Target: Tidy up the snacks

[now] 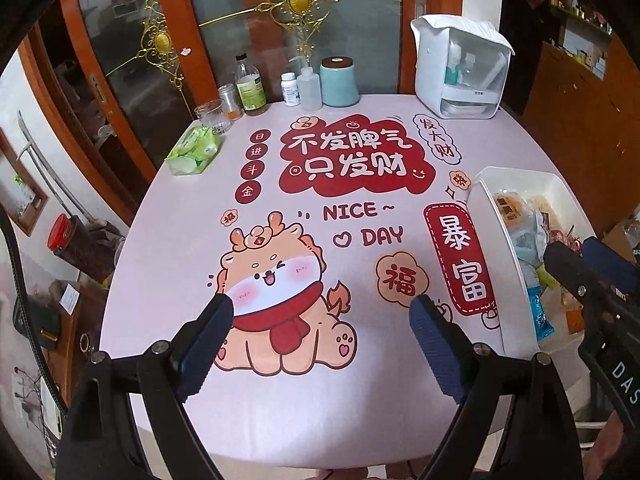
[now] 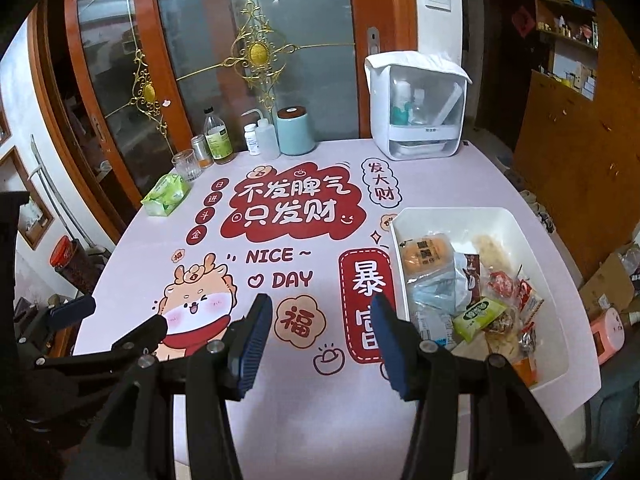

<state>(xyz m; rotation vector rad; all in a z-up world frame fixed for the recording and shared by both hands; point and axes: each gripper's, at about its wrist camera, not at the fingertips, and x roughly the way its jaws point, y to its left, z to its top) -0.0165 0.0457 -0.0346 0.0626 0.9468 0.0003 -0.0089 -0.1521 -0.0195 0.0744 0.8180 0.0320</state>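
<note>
Your left gripper [image 1: 322,306] stands with its jaws wide apart and nothing between them; its blue-padded fingers [image 1: 208,340] hover above the cartoon dragon [image 1: 280,292] printed on the tablecloth [image 1: 200,200]. Your right gripper [image 2: 322,314] has its jaws narrower but still parted, also empty, poised over the cloth just left of the white bin [image 2: 556,292], touching nothing. In the left wrist view the right gripper reaches in from the right edge, above the bin's near end.

Below both tools lies a pale pink cloth on a rounded table, printed with red Chinese characters and the words "NICE DAY". Along the far edge stand a drinking glass [image 2: 186,165], a small jar [image 2: 200,148], a green-labelled bottle [image 2: 218,138], a white pill bottle [image 2: 251,139], a squeeze bottle [image 2: 267,138] and a teal canister [image 2: 296,132]. A green tissue pack [image 2: 166,194] lies near the glass. A white cabinet with a clear front [image 2: 418,108] sits at the far right. Behind the table are wood-framed glass doors with gold ornaments, and shelves fill the dim right side of the room.

The snacks [image 2: 472,292] lie piled in the white bin on the table's right side: an orange round bun in clear wrap at the far end, a green packet, red wrappers and pale bags, heaped loosely.
</note>
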